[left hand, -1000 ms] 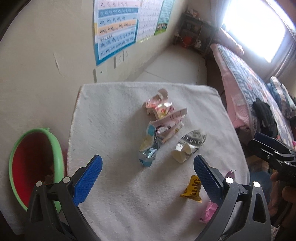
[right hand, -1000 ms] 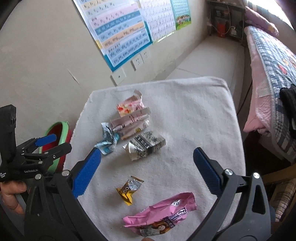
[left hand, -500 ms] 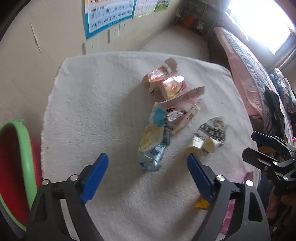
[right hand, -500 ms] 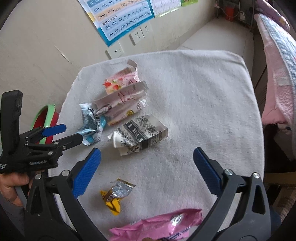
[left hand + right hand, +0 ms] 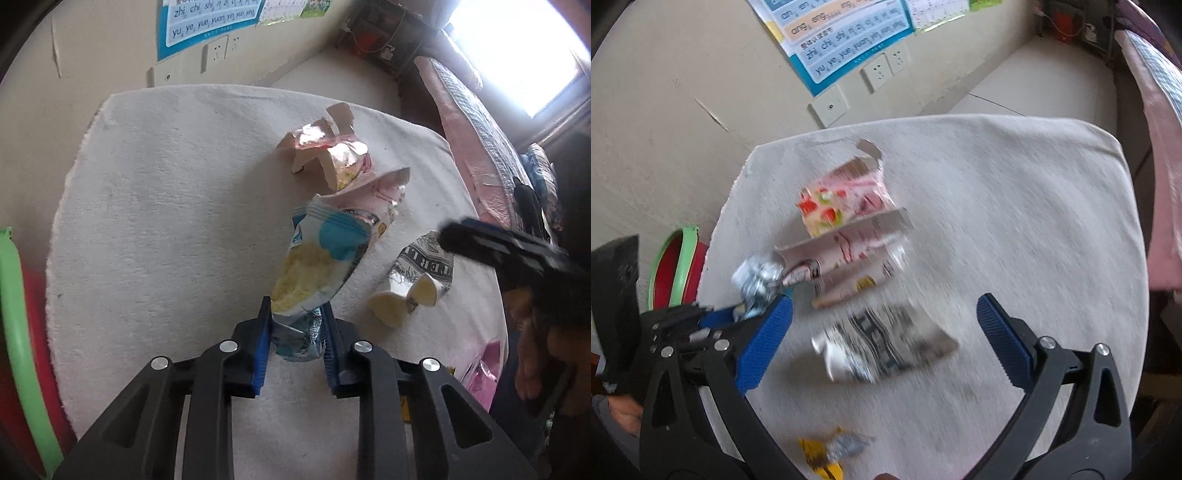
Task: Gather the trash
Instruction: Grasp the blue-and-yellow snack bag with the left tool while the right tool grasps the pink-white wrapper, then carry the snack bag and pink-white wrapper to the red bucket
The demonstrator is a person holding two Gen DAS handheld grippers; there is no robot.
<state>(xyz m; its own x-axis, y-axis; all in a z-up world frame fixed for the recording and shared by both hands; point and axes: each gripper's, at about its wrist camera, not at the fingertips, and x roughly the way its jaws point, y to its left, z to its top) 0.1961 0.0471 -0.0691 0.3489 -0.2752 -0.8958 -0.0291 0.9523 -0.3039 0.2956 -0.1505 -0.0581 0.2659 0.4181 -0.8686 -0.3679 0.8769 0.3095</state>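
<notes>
Wrappers (image 5: 325,258) on towel (image 5: 166,221), basin (image 5: 14,332) left

On the wall you can read a poster (image 5: 849,40) of pinyin syllables: "ong", "eng", "zhi chi shi ri zi ci si", then "yu ye yue yuan yin yun ying". Your left wrist view gives its bottom rows (image 5: 207,18) again. The black-and-white carton (image 5: 424,266) shows broken capitals, roughly "NER L"; other wrapper print is too blurred.
</notes>
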